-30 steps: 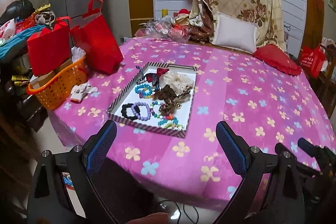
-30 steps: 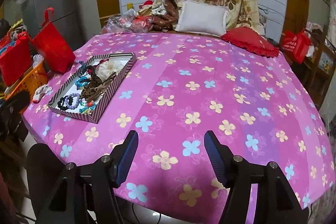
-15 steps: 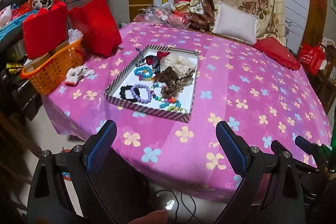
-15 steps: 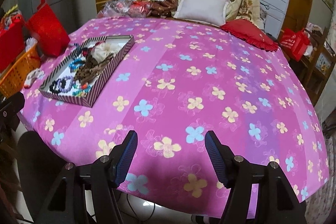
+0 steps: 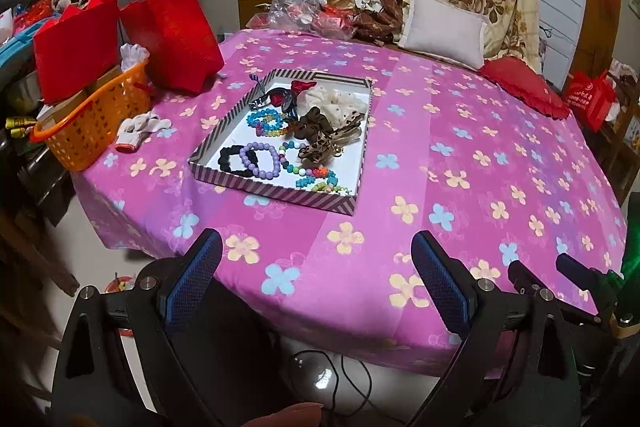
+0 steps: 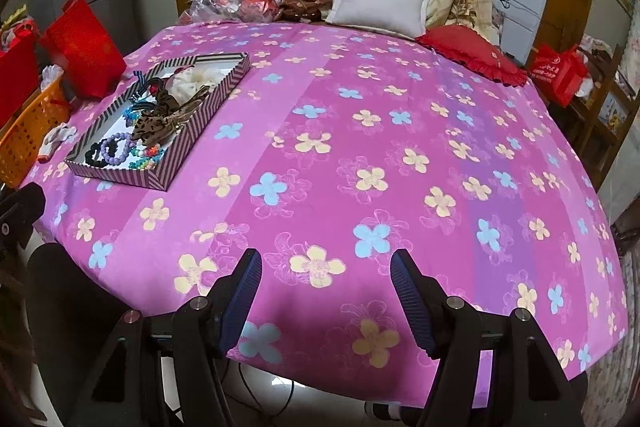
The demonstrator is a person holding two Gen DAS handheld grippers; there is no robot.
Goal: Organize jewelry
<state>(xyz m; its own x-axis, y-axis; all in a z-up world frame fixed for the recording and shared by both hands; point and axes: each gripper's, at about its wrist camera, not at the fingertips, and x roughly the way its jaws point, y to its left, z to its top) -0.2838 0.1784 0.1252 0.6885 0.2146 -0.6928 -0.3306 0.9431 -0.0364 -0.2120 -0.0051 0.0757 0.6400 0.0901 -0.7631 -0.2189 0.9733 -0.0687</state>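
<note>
Over the near edge of the round table, the left gripper [image 5: 316, 259] hangs with its blue-padded fingers [image 5: 192, 279] spread wide and nothing between them. The right gripper [image 6: 326, 279] hangs likewise above the same edge, its fingers [image 6: 408, 303] parted with only the cloth showing in the gap.

Beyond the left gripper, a striped tray [image 5: 280, 193] lies flat on the pink flowered tablecloth [image 5: 460, 155], well apart from both grippers. In its near end sit a black hair tie [image 5: 232, 159], a purple bead bracelet [image 5: 260, 159] overlapping it, and multicoloured bead bracelets [image 5: 314, 175]. Farther in lie a leopard-print bow [image 5: 320, 149], a blue bead bracelet [image 5: 266, 119] and a cream scrunchie [image 5: 332, 101].

Left of the tray, a white glove [image 5: 140, 129] lies on the cloth beside an orange basket [image 5: 92, 123] and red bags [image 5: 172, 35].
</note>
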